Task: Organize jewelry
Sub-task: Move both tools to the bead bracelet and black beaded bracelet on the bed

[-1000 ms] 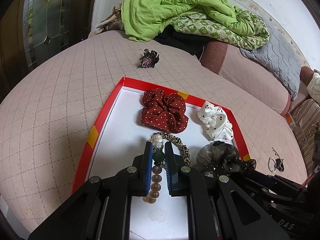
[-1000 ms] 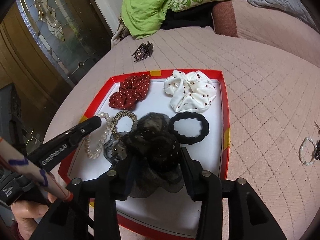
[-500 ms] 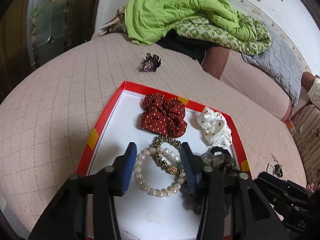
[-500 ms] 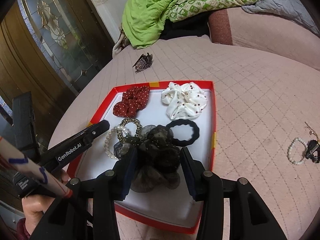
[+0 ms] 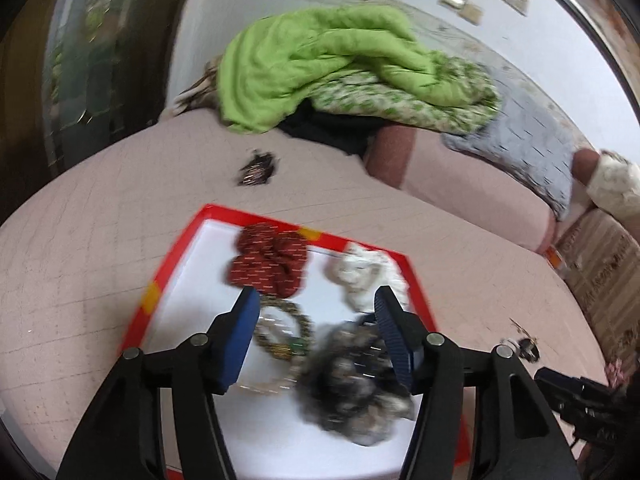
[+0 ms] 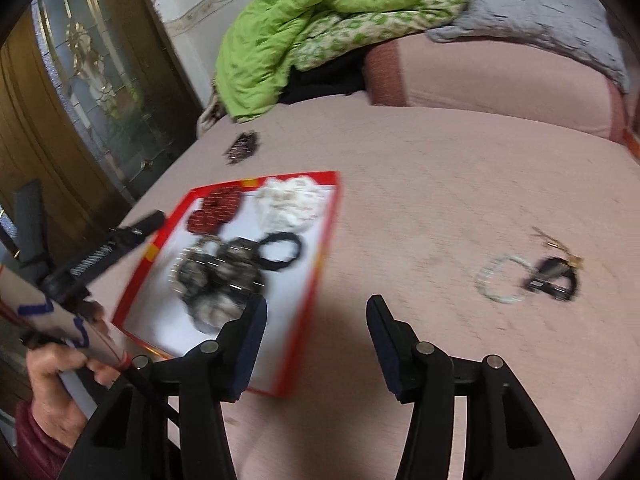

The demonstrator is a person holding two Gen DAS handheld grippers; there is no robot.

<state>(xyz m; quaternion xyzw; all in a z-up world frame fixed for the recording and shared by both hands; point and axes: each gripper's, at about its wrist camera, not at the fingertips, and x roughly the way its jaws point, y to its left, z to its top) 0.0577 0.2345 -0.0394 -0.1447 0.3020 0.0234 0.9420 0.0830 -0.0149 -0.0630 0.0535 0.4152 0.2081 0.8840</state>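
Left gripper (image 5: 316,300) over red-rimmed tray (image 5: 160,280), jaws apart, just been opening, nothing clamped. Below gap: pearl bracelet (image 5: 276,384) and leopard-print band (image 5: 280,328), blurred. Dark gauze scrunchie (image 5: 352,384) near tray's right edge. Red dotted scrunchie (image 5: 268,264) and white scrunchie (image 5: 368,280) along far edge. Hair claw (image 5: 256,170) on pink bedspread (image 5: 80,248) beyond tray. Green quilt (image 5: 320,60) heaped at far edge.

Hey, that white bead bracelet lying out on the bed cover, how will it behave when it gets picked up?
The white bead bracelet is a thin loop, so it will probably hang limp from one pinch point. Its small round beads may slip between flat pads. It looks light, and it lies against a dark trinket that might drag along.
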